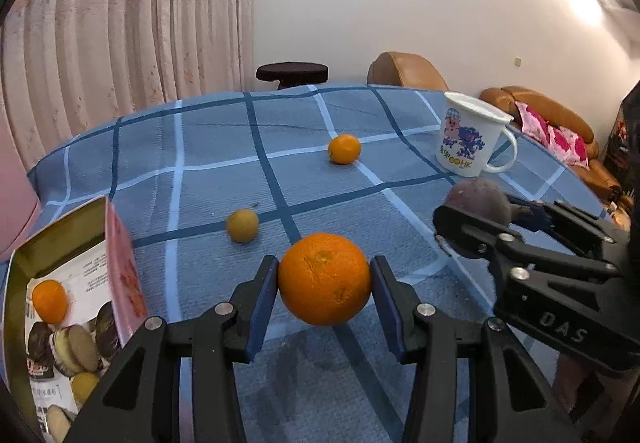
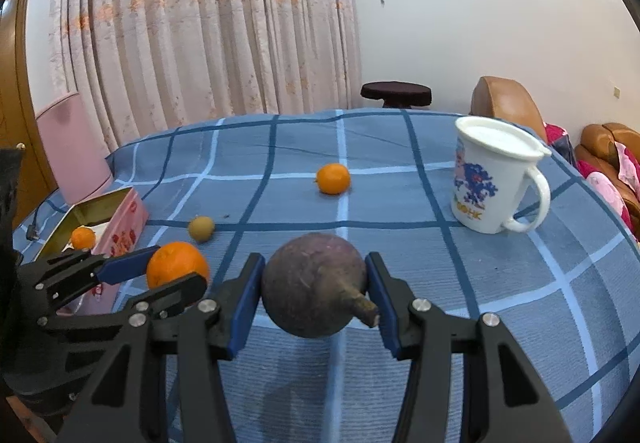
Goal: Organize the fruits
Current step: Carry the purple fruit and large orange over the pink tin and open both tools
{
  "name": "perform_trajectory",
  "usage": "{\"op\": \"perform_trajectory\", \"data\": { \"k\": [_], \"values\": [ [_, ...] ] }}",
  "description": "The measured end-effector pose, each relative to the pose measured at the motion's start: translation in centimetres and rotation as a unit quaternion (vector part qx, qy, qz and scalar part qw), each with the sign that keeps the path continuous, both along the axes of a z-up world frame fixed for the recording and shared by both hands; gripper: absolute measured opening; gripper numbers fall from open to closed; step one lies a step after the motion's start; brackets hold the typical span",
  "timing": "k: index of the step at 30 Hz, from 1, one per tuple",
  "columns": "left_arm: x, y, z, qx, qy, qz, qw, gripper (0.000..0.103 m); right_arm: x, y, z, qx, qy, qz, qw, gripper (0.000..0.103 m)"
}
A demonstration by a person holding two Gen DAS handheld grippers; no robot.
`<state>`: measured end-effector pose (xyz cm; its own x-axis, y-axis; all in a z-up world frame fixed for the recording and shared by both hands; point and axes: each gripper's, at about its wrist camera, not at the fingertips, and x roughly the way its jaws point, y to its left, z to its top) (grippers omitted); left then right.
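Blue checked tablecloth (image 1: 224, 147), pleated curtain (image 1: 132, 15) beyond. Open gold tin (image 1: 60, 239), left of left tongs (image 1: 325, 283), holds small orange (image 1: 49, 301). Left tongs clamp large orange (image 1: 325, 279); right tongs (image 2: 316, 289) clamp purple stemmed fruit (image 2: 312, 283).

Pale floral curtains (image 2: 200, 23) hang beside a white wall (image 2: 480, 23); a dark stool (image 2: 396, 91) and tan leather sofa (image 1: 536, 107) stand behind.
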<state>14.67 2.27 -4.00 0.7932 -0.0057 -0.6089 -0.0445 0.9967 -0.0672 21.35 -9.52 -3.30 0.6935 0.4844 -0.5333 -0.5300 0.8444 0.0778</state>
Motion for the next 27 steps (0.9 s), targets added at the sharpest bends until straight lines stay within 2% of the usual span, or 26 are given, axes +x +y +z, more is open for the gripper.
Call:
{"op": "perform_trajectory", "data": {
  "k": [19, 27],
  "values": [
    [-3.1, 1.4, 1.0, 0.017, -0.049, 0.039, 0.9979, 0.049, -2.0, 1.7, 0.5, 0.016, -0.025, 0.028, 0.999, 0.054],
    [-4.7, 2.8, 2.4, 0.023, -0.081, 0.063, 0.9945, 0.049, -2.6, 3.2, 0.5, 0.016, -0.03, 0.048, 0.998, 0.054]
  ]
}}
